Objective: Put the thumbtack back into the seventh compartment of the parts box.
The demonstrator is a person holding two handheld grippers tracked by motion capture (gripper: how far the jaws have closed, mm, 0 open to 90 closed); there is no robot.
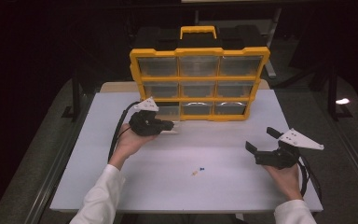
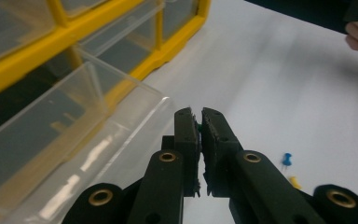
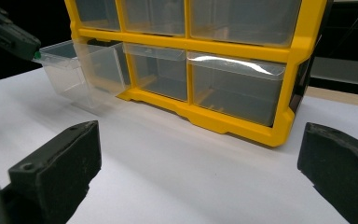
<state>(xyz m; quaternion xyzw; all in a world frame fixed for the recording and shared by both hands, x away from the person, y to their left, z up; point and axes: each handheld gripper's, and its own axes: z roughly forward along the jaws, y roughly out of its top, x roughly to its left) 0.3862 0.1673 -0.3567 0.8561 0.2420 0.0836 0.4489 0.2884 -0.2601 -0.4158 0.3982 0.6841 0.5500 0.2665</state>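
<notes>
A yellow organizer (image 1: 199,84) with clear drawers stands upright at the back of the white table (image 1: 158,191). Its bottom-left drawer (image 2: 74,135) is pulled out. My left gripper (image 1: 170,125) hovers at that drawer's open front corner, shut on a small green push pin (image 2: 199,126). The right gripper view shows that gripper's tip with the green pin (image 3: 37,55) over the drawer's rim (image 3: 70,70). A blue push pin (image 1: 202,169) and a yellow push pin (image 1: 195,173) lie on the table near the front. My right gripper (image 1: 261,138) is held open at the right, with nothing between its fingers.
The other drawers of the organizer (image 3: 235,86) are pushed in. The organizer has a yellow handle (image 1: 198,31) on top and a dark case behind it. Dark floor surrounds the table on every side.
</notes>
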